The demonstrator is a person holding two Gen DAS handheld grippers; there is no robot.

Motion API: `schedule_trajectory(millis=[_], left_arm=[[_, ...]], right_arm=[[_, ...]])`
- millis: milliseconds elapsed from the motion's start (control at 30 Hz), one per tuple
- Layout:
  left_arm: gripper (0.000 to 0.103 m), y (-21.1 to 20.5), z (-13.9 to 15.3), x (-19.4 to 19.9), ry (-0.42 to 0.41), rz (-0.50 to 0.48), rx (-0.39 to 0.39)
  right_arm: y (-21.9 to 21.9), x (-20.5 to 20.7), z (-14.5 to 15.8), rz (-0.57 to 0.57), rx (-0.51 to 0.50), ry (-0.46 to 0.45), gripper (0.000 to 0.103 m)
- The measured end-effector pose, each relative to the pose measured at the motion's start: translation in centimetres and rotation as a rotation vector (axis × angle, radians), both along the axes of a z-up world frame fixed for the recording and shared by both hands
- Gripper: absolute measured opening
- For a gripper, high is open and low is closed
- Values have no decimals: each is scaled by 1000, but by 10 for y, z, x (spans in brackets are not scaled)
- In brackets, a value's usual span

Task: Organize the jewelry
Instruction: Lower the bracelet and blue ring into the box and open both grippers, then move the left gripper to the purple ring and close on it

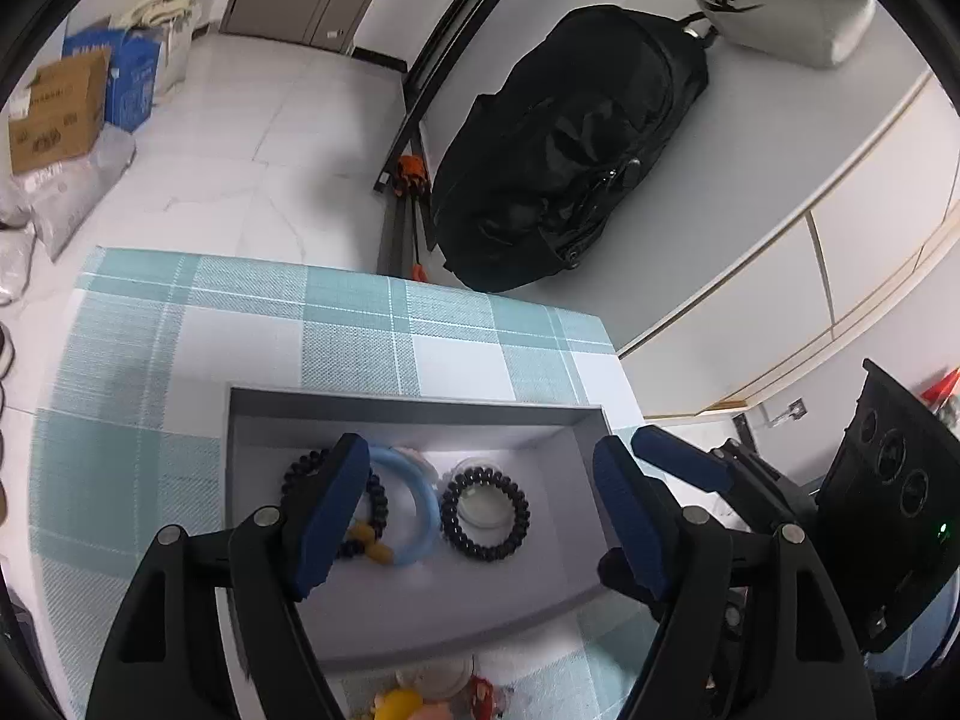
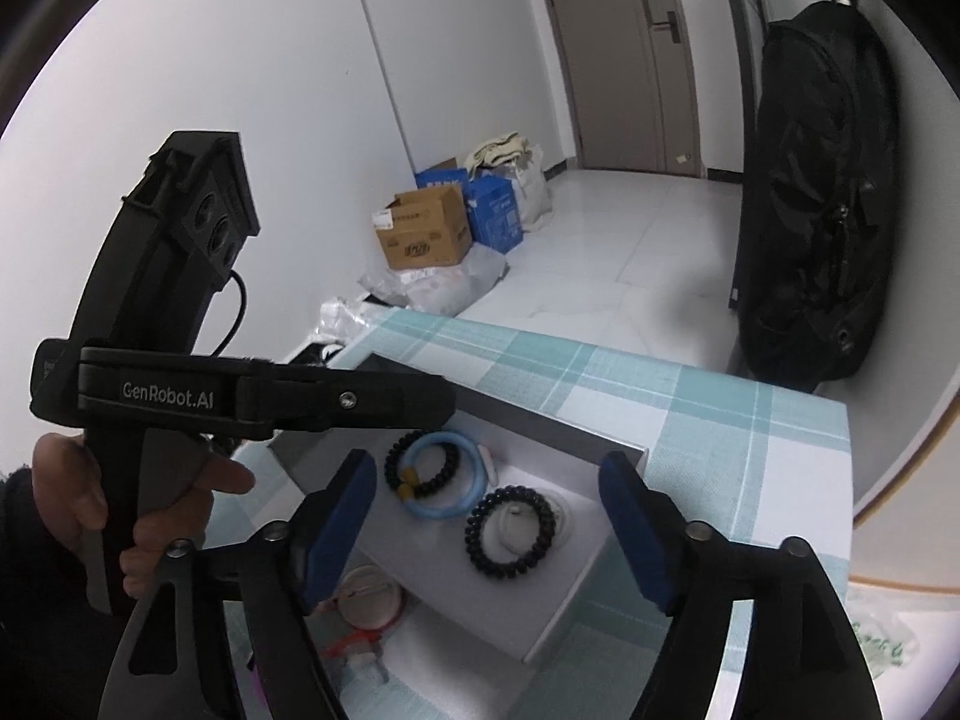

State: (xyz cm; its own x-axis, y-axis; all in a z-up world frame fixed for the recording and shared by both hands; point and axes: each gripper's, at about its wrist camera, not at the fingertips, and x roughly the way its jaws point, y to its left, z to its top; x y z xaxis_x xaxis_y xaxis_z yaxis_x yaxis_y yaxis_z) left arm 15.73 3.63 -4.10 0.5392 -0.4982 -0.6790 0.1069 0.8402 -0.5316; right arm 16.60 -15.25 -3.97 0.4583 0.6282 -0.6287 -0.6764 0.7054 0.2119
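Both my grippers hang over a grey tray point(image 1: 414, 414) that sits on the surface, which wears a teal-and-white checked cloth point(image 1: 360, 324). My left gripper point(image 1: 480, 510) has its blue-padded fingers point(image 1: 333, 504) spread wide with nothing between them, poised above the tray's inside. My right gripper point(image 2: 486, 528) is spread just as wide and holds nothing either; it looks down on the same tray from the other side, and in the left wrist view its blue fingertips reach in near the tray's right wall. In the tray lie three pieces: a black beaded bracelet point(image 2: 414, 462) with yellow beads on it, a light blue ring bracelet point(image 2: 447, 480) overlapping and touching it, and, just beside those two, a black coil bracelet point(image 2: 510, 531) lying flat over a pale round thing I cannot make out. From the left wrist view my left finger covers part of the beaded bracelet. In front of the tray, nearer to me, a few small things rest on the cloth: a white round badge-like disc point(image 2: 369, 600) with a red rim, and some yellow and red trinkets point(image 1: 420, 702) partly hidden behind my fingers. My left hand point(image 2: 120, 510) grips the handle of the left gripper. Beyond the surface a black backpack point(image 1: 570, 144) leans against the wall, and cardboard boxes point(image 2: 426, 228) stand on the floor.
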Motion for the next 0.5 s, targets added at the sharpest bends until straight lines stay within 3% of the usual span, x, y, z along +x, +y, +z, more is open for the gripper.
schedule_trajectory(millis=[167, 500], left_arm=[[73, 4, 10, -19, -5, 43, 58], [73, 13, 12, -73, 4, 98, 88]], right_arm=[[-8, -11, 7, -18, 37, -9, 85], [-20, -43, 15, -39, 97, -9, 95]])
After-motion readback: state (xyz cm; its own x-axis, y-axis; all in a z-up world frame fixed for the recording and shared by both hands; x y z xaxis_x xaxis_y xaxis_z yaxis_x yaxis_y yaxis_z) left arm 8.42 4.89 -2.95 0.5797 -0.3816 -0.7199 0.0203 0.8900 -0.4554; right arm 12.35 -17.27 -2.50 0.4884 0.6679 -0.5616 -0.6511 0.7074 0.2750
